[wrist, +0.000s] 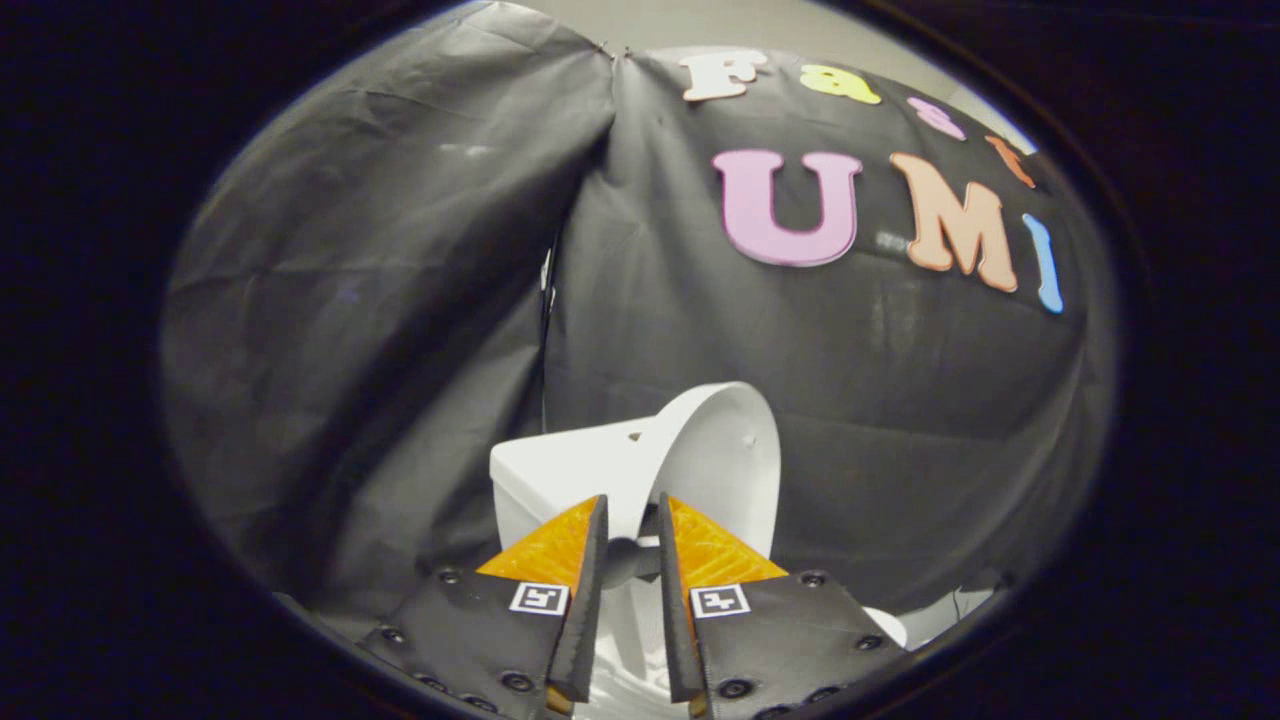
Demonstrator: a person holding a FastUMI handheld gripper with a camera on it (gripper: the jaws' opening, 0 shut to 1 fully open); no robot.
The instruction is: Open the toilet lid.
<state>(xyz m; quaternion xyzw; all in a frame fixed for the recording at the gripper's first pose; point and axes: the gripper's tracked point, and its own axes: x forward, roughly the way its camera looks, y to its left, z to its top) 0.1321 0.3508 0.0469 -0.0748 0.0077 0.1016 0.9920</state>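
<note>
Black cloth wall (400,300) backs the white toilet (540,470), lid (720,460) raised; gripper (632,520) narrowly parted, pinching nothing.

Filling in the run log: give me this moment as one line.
lid: raised, leaning back by tank | gripper: fingers close together, narrow gap, nothing between them, lid just ahead | backdrop: black cloth
</note>
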